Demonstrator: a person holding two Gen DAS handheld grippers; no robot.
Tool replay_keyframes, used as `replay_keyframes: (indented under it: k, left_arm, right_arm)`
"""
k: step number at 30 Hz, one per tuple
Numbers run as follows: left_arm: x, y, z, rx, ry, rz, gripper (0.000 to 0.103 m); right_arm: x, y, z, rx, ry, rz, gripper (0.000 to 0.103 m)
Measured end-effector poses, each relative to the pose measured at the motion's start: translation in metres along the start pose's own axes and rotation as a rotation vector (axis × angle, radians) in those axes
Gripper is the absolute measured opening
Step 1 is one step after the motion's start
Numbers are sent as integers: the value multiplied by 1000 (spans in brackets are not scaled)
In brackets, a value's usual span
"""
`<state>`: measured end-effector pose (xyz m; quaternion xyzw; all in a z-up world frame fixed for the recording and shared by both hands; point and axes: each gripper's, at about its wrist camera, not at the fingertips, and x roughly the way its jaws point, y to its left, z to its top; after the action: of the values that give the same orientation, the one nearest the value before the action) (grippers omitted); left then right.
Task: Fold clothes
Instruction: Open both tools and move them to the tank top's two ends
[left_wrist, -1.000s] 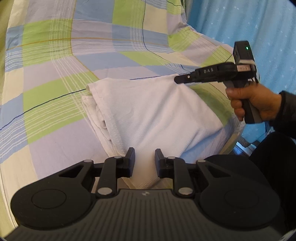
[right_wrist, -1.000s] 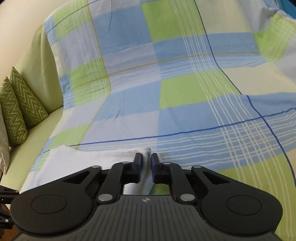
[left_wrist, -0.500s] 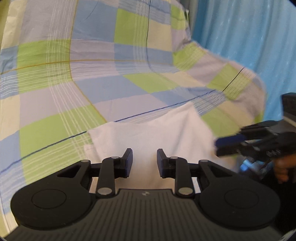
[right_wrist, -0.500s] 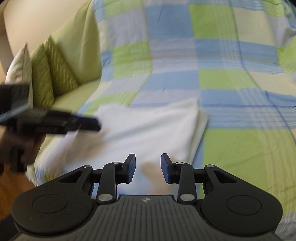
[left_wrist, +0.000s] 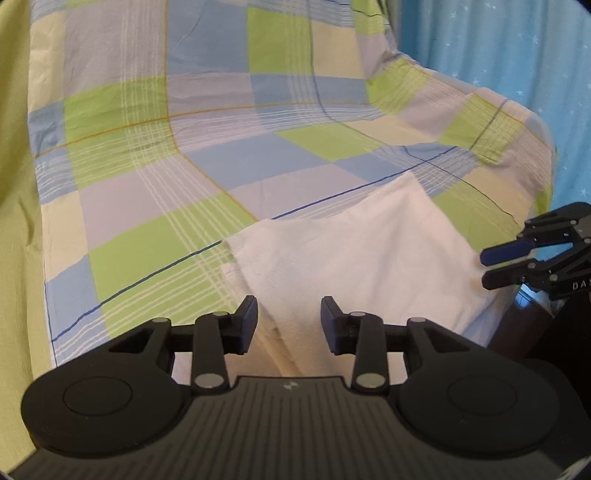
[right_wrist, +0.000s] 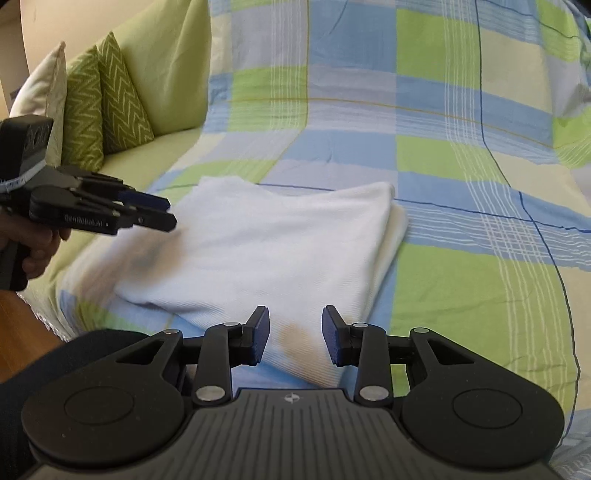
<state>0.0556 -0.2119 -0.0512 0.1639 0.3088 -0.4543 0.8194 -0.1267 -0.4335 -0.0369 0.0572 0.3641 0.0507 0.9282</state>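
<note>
The white garment (right_wrist: 266, 240) is lying folded into a neat rectangle on the checked blue, green and cream sheet (left_wrist: 207, 155) that covers the sofa, close to the sheet's front edge. You can see at least 2 layers stacked along one side of it. The left gripper (left_wrist: 289, 325) hovers just over the near edge of the fabric, jaws spread apart with nothing between them. Same deal for the right gripper (right_wrist: 294, 334), fingers wide and empty, hanging above its corner of the fold. Neither one looks like it's touching the cloth. Off to the side there are 2 green zigzag cushions (right_wrist: 103, 107) propped against the sofa back, and a blue starry curtain (left_wrist: 498, 48) behind.
</note>
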Motion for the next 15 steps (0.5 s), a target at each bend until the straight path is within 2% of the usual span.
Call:
replay_keyframes:
  k: [6,10,15]
  left_arm:
    - [2,-17,0,39,28,-2,32]
    - [4,-22,0,40,37,-12,32]
    - [5,-25,1,50,40,-17,32]
  right_arm:
    - [10,3,-12,2,68,-15,39]
    - [8,-4,-18,68,54,-11,39]
    - [8,-1,-18,53,63,-27,39]
